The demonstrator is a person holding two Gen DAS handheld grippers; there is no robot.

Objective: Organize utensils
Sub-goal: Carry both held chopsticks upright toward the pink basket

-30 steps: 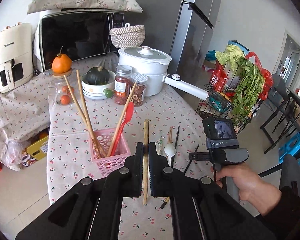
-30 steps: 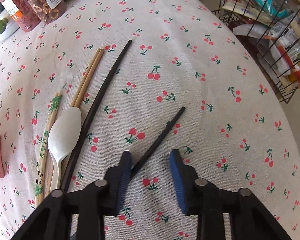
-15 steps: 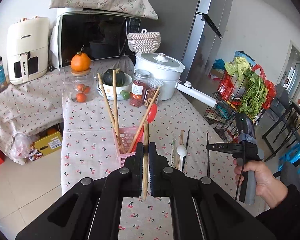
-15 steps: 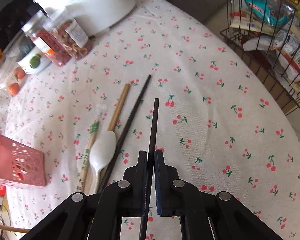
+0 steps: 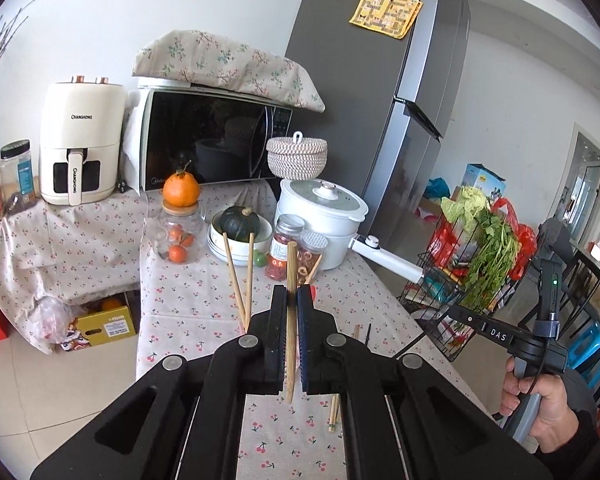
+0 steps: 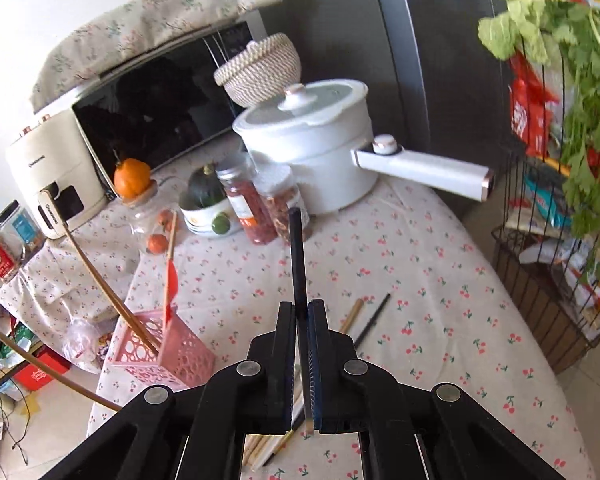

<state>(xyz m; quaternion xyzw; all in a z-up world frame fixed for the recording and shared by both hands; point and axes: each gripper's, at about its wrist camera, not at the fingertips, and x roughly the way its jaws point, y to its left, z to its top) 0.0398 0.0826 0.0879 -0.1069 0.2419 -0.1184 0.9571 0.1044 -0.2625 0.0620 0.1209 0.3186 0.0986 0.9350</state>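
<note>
My left gripper [image 5: 292, 300] is shut on a wooden chopstick [image 5: 291, 280] and holds it upright above the table. My right gripper [image 6: 301, 312] is shut on a black chopstick [image 6: 299, 264], lifted off the table. A pink perforated basket [image 6: 172, 352] stands at the table's left edge with wooden chopsticks [image 6: 112, 300] and a red spatula [image 6: 171, 280] in it. In the left wrist view the basket is mostly hidden behind my jaws; two chopsticks [image 5: 236, 276] stick up from it. Another black chopstick [image 6: 374, 316] and wooden ones [image 6: 352, 314] lie on the cloth.
At the back of the cherry-print table [image 6: 420, 280] stand a white pot with a long handle [image 6: 420, 168], two spice jars [image 6: 246, 204], a bowl with a squash [image 5: 240, 224] and a glass jar with an orange [image 5: 180, 216]. A wire rack of greens [image 6: 560, 240] stands to the right.
My right gripper closed on the black chopstick and lifted it off the table, tilting upward. My left gripper rose and tilted up with its wooden chopstick.
</note>
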